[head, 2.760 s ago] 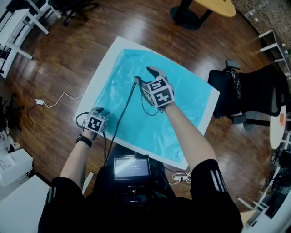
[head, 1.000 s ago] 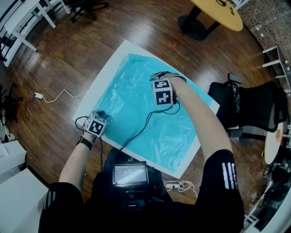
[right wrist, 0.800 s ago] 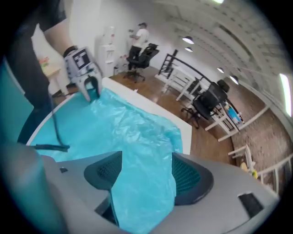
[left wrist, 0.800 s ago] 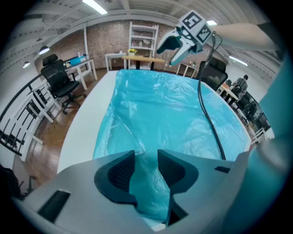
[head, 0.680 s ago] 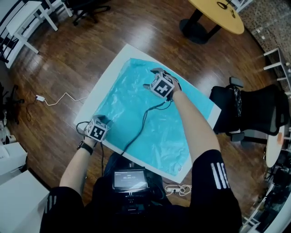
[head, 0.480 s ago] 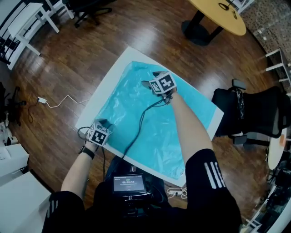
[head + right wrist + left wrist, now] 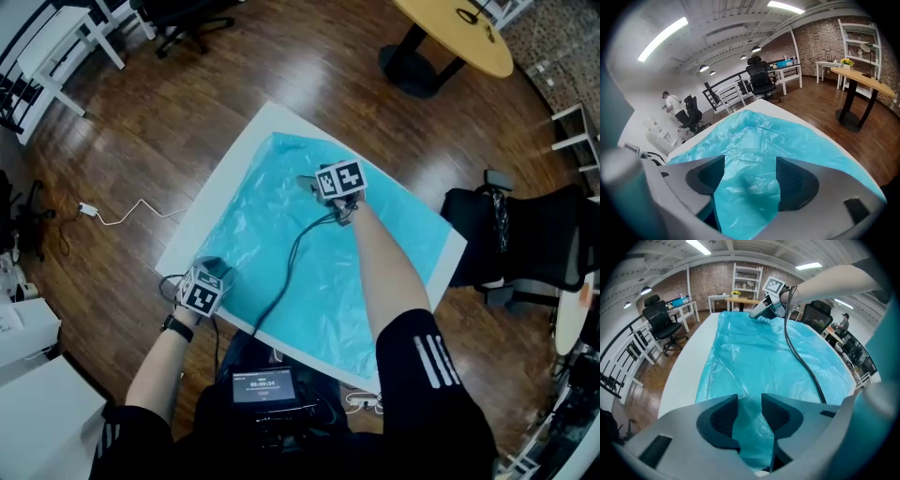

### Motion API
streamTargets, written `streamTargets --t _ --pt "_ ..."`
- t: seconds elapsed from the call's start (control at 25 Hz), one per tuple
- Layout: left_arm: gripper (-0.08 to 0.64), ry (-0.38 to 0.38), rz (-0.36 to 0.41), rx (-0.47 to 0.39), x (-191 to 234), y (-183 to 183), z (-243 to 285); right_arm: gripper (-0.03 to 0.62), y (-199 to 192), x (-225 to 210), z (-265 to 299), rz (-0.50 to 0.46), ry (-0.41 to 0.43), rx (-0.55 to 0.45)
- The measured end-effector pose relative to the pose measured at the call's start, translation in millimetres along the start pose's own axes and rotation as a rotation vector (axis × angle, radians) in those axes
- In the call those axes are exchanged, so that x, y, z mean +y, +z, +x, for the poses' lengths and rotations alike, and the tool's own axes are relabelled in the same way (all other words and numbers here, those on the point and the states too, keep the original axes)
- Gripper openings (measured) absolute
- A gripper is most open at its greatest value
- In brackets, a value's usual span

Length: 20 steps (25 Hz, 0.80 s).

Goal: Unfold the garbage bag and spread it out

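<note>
Overhead, showed garbage bag [image 7: 309, 253] flat on white table [image 7: 218, 202]; only close up, revealed left gripper [image 7: 749, 404] and right gripper [image 7: 750, 164] jaws apart, pinching nothing.

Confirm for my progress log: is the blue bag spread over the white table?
Yes, the garbage bag lies opened out across most of the white table.

The garbage bag [image 7: 309, 262] lies on the table [image 7: 217, 206], left gripper [image 7: 208, 269] at its near corner, right gripper [image 7: 307, 181] farther up.
</note>
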State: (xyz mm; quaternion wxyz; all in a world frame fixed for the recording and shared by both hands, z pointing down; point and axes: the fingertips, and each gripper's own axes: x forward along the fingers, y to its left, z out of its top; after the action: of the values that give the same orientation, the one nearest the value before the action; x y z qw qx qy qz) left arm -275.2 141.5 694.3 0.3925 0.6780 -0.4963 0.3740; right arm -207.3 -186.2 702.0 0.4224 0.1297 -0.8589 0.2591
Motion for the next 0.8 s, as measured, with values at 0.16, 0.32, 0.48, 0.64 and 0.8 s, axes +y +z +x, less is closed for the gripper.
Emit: streamTargets --t 0.16,0.32,0.48,0.64,0.8 --pt "0.166 -0.005 -0.009 0.006 -0.6 -7.5 -5.7 0.377 -2.8 -1.3 -0.5 0.016 0.000 0.001" --pt "0.166 -0.001 -0.001 0.021 1.1 -10.8 -8.5 0.377 -3.2 -2.5 0.0 -0.001 -0.022 0.010" --pt "0.166 0.024 -0.013 0.028 11.0 -16.7 -13.5 0.377 -4.9 -3.2 0.6 0.001 -0.033 -0.009" --pt "0.166 0.047 0.012 -0.044 12.9 13.7 -32.8 0.376 -5.0 -3.3 0.9 0.002 -0.035 -0.015" --pt "0.166 0.041 0.062 -0.174 5.6 87.4 -44.7 0.376 -6.0 -3.8 0.4 -0.005 -0.041 -0.021"
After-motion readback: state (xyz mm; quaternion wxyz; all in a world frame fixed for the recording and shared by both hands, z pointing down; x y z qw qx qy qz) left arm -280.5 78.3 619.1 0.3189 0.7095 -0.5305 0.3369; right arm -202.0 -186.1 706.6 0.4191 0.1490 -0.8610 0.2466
